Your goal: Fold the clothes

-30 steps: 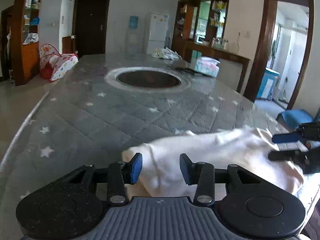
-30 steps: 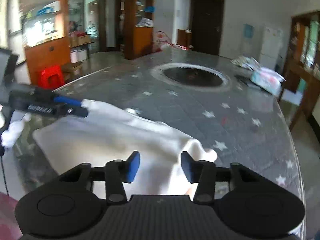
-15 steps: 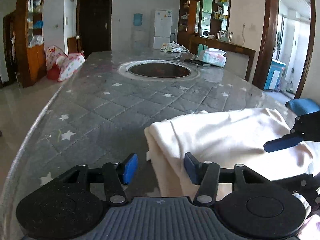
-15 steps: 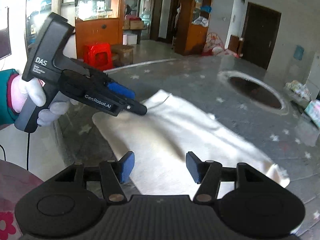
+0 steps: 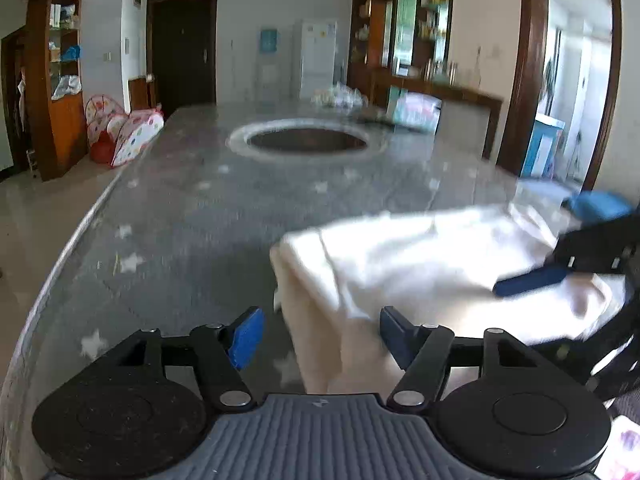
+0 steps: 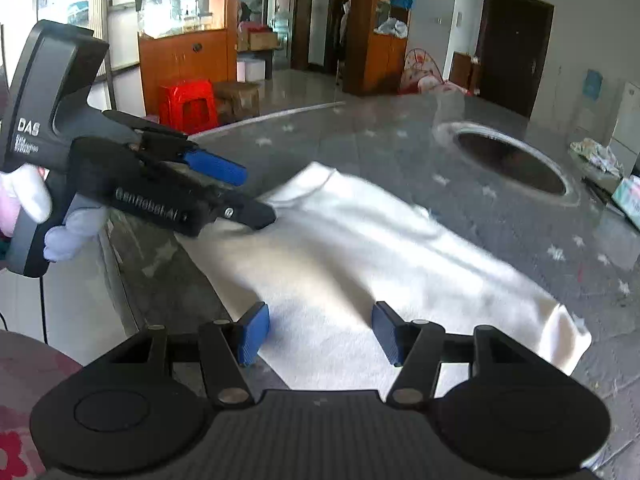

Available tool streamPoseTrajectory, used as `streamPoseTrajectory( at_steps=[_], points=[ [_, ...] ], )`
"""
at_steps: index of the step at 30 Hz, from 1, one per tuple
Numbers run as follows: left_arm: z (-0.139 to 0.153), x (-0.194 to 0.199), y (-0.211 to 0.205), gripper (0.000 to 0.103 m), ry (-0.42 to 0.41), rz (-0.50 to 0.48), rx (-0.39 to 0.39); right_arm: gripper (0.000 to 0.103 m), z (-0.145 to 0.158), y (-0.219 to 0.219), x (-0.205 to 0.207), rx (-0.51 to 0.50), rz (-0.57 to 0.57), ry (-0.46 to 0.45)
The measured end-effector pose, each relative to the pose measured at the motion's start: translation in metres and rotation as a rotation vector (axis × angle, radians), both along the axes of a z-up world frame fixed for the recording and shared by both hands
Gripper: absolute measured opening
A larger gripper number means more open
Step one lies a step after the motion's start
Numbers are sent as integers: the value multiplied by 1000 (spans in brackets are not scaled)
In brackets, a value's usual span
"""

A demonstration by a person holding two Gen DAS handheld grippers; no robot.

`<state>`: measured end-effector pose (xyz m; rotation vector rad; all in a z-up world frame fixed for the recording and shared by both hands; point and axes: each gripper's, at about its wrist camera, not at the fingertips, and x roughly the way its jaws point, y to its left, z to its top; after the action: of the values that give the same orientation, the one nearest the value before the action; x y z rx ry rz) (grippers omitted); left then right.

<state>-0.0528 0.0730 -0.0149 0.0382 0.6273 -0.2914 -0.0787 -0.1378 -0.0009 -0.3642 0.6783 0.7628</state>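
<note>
A cream-white garment (image 5: 420,264) lies folded flat near the front edge of the grey star-patterned table (image 5: 192,216); it also shows in the right wrist view (image 6: 360,264). My left gripper (image 5: 320,338) is open and empty, its jaws wide apart over the garment's near left corner. It shows from the side in the right wrist view (image 6: 252,196), jaws apart at the garment's left end. My right gripper (image 6: 318,334) is open and empty above the garment's near edge. It appears at the right in the left wrist view (image 5: 568,248).
The table has a round dark opening (image 5: 306,140) in its middle. A tissue pack (image 5: 416,108) and crumpled items (image 5: 340,98) sit at the far end. A red stool (image 6: 188,104) and wooden cabinets (image 6: 184,52) stand beyond the table's left side.
Both grippers have drawn back from the garment with their jaws open wider. The garment lies still on the table. The views are motion-blurred.
</note>
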Motion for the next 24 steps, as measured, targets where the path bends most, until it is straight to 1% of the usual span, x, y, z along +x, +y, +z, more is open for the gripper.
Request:
streamPoseTrajectory(
  at_steps=[3,6,7,9,11,15,17,20,22,24],
  points=[
    [0,0,6,73,11,17,-19,59,6,3,0,-8,18,-17],
    [2,-1,12,74,18,31,-39,59,13,9,-1,-17,45,-41],
    [4,-1,15,75,15,41,-41,59,14,12,-3,-20,60,-46],
    [7,-1,20,81,11,61,-46,59,15,20,-5,-27,92,-55],
    [8,0,26,81,16,81,-62,60,15,29,-9,-40,127,-66],
    [9,4,41,88,51,132,-117,60,13,47,-14,-67,189,-93],
    [10,5,48,90,63,154,-149,60,11,58,-18,-82,222,-114],
    [10,6,56,99,84,184,-201,60,8,70,-22,-96,258,-131],
    [10,6,61,100,102,200,-238,60,6,77,-24,-107,275,-142],
    [10,6,64,102,116,207,-264,57,2,84,-26,-124,285,-160]
  ],
)
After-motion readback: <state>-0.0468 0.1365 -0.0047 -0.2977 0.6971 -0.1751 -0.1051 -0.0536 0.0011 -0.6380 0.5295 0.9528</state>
